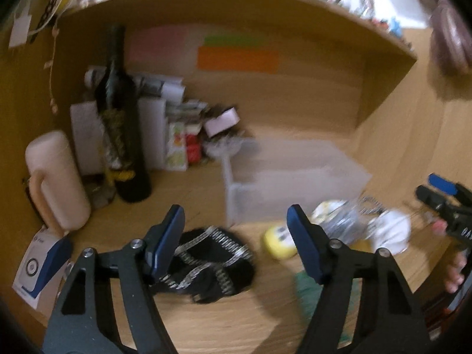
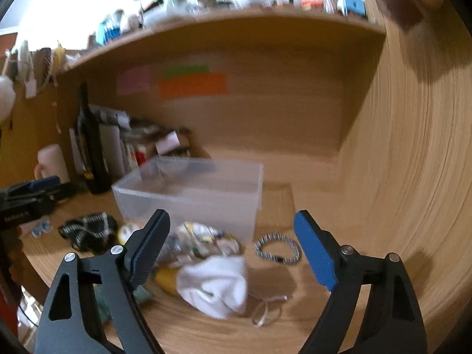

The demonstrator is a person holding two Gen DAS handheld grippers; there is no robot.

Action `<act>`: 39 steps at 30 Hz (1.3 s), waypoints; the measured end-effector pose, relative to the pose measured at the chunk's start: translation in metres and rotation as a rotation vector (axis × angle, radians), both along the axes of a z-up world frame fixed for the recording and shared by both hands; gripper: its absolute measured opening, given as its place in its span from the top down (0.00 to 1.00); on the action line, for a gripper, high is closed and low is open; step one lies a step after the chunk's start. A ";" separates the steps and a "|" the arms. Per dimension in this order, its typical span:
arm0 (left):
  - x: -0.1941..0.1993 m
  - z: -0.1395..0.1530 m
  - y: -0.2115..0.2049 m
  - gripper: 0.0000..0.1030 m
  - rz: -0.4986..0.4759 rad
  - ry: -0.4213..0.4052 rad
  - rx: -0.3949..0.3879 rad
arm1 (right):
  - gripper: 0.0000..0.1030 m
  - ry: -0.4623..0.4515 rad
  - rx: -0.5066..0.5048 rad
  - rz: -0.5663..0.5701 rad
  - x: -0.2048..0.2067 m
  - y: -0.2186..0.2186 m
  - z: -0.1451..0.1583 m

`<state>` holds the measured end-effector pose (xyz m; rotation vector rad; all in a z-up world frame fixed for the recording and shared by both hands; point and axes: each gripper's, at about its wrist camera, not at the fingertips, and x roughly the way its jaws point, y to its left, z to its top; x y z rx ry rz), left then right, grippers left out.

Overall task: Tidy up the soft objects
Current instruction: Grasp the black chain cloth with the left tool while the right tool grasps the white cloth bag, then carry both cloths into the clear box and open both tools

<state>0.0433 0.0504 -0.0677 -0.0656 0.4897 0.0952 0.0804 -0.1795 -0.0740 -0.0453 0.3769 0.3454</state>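
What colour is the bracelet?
The bracelet is braided black and white, clearest in the right wrist view.

One clear plastic bin [image 2: 188, 194]. One dark bottle [image 1: 125, 135]. One black patterned pouch [image 1: 206, 262]. One white cloth [image 2: 218, 286]. One braided bracelet [image 2: 277, 249]. One cream jug [image 1: 56, 180]. Three sticky notes [image 2: 193, 85].

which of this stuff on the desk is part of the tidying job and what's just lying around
For the job:
clear bin
white cloth
black strappy fabric
yellow toy
green cloth
crinkly bag

Just lying about, likely:
dark bottle
pink jug
books
sticky notes
braided bracelet
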 end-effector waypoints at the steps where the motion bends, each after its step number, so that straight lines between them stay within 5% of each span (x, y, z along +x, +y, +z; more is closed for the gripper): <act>1: 0.002 -0.007 0.003 0.30 0.014 0.027 0.009 | 0.18 0.018 -0.008 -0.003 0.003 -0.001 -0.004; 17: 0.041 -0.070 0.038 0.29 0.078 0.304 -0.006 | 0.18 0.295 -0.061 0.061 0.044 0.005 -0.062; 21: 0.040 -0.076 0.034 0.30 0.049 0.299 -0.011 | 0.50 0.344 -0.046 0.107 0.047 0.006 -0.070; 24: 0.043 -0.082 0.033 0.40 0.032 0.299 -0.028 | 0.70 0.365 -0.040 0.140 0.046 0.008 -0.074; 29: 0.044 -0.081 0.031 0.74 0.028 0.290 -0.038 | 0.80 0.344 -0.035 0.135 0.042 0.008 -0.071; 39: 0.032 -0.054 0.017 0.85 0.001 0.211 -0.028 | 0.83 0.211 -0.004 0.089 0.035 -0.005 -0.034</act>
